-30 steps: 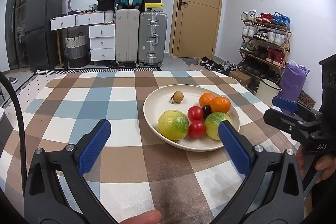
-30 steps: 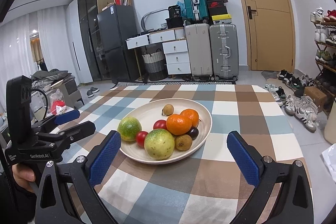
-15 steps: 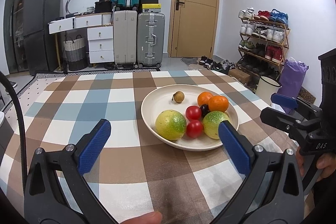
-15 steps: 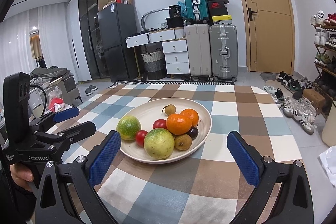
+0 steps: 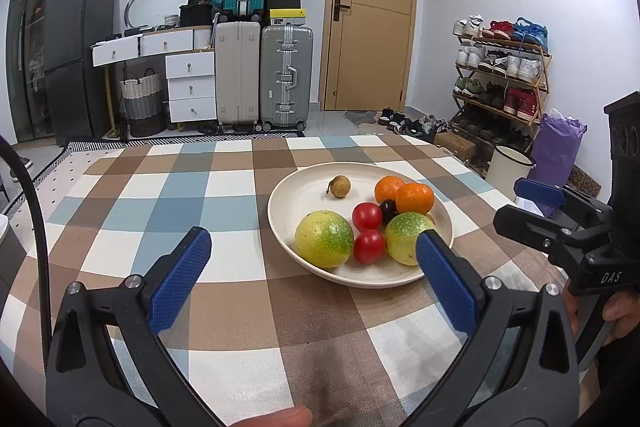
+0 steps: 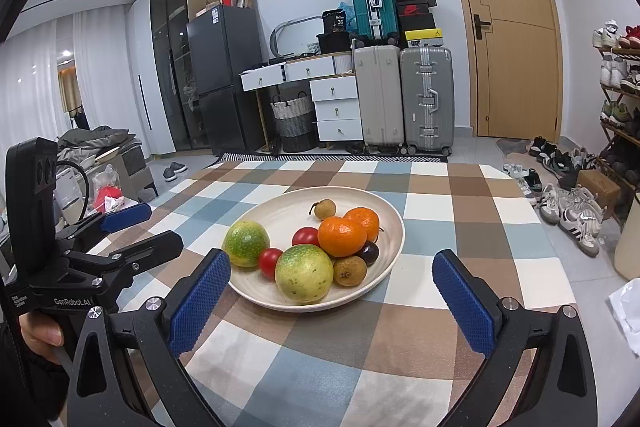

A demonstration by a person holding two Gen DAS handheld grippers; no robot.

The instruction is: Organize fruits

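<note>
A cream plate [image 5: 296, 187] [image 6: 280, 211] sits on the checked tablecloth and holds several fruits. Among them are two green-yellow round fruits [image 5: 324, 239] [image 6: 305, 273], two cherry tomatoes [image 5: 367, 216] [image 6: 270, 262], two oranges [image 5: 415, 198] [image 6: 342, 235], a dark plum [image 6: 369, 252] and brown longans [image 5: 339, 186] [image 6: 325, 209]. My left gripper [image 5: 312, 267] hovers open just short of the plate's near rim, empty. My right gripper [image 6: 330, 291] is open too, straddling the plate's near edge with nothing held. Each gripper appears in the other's view, held by a hand.
The table's far edge [image 5: 256, 139] faces suitcases [image 5: 286, 75] and white drawers [image 5: 190, 87]. A shoe rack [image 5: 500, 67], a white bin [image 5: 510, 167] and a purple bag [image 5: 560, 143] stand off the table's right side. Checked cloth [image 5: 140, 211] lies left of the plate.
Both grippers have drifted slightly; the plate sits a little lower and nearer in each view. Both stay open and no fruit has moved.
</note>
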